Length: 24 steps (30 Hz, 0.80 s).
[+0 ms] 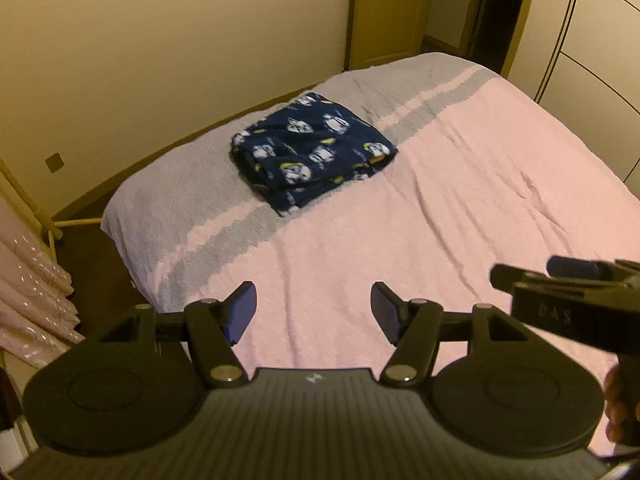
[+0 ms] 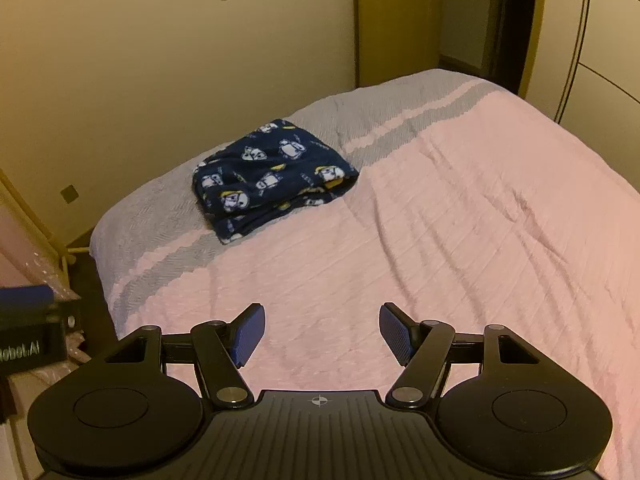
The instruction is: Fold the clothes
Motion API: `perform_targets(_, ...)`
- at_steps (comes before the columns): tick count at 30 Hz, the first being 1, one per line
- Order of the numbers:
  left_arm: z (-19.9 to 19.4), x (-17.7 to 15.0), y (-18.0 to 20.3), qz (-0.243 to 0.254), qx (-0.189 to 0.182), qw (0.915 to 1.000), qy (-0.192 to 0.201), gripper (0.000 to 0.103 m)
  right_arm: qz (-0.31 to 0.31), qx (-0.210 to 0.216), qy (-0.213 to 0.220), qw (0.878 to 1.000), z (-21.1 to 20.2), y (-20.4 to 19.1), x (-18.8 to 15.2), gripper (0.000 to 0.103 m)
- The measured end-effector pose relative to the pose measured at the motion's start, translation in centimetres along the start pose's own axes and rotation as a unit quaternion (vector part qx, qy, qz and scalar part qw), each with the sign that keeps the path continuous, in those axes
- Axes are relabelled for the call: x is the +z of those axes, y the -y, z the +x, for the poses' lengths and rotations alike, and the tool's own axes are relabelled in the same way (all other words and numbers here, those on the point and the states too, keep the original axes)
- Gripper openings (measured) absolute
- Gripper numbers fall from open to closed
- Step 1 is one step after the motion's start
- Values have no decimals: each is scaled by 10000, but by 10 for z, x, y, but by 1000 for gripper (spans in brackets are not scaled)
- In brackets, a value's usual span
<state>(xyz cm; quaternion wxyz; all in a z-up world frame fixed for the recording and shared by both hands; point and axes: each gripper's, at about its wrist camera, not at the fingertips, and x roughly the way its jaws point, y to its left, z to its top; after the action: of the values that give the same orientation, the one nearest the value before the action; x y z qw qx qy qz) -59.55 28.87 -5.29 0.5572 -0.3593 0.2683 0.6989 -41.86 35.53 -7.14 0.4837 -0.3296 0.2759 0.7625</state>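
A dark blue fleece garment with white cartoon prints (image 1: 312, 154) lies folded into a thick square near the far left part of the bed; it also shows in the right wrist view (image 2: 270, 178). My left gripper (image 1: 313, 310) is open and empty, held above the pink bedspread well short of the garment. My right gripper (image 2: 321, 332) is open and empty too, above the near part of the bed. The right gripper's body shows at the right edge of the left wrist view (image 1: 576, 300).
The bed has a pink cover (image 2: 460, 240) with grey bands (image 2: 160, 216) at its far left end. A cream wall and a wooden door (image 2: 394, 20) stand behind. A wardrobe (image 2: 608, 48) is at the right. Pink fabric (image 1: 28, 280) hangs at the left.
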Motion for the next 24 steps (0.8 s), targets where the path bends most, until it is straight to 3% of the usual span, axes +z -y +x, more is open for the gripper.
perform_targets(10,16,6,24,-231,173,9995,-144,60,-185,192,-161,9995,17,25,13,67)
perform_targets(24,71,40,33,-404,430,9980,-241,60,-512,169,-452,9975,83,46,49,67)
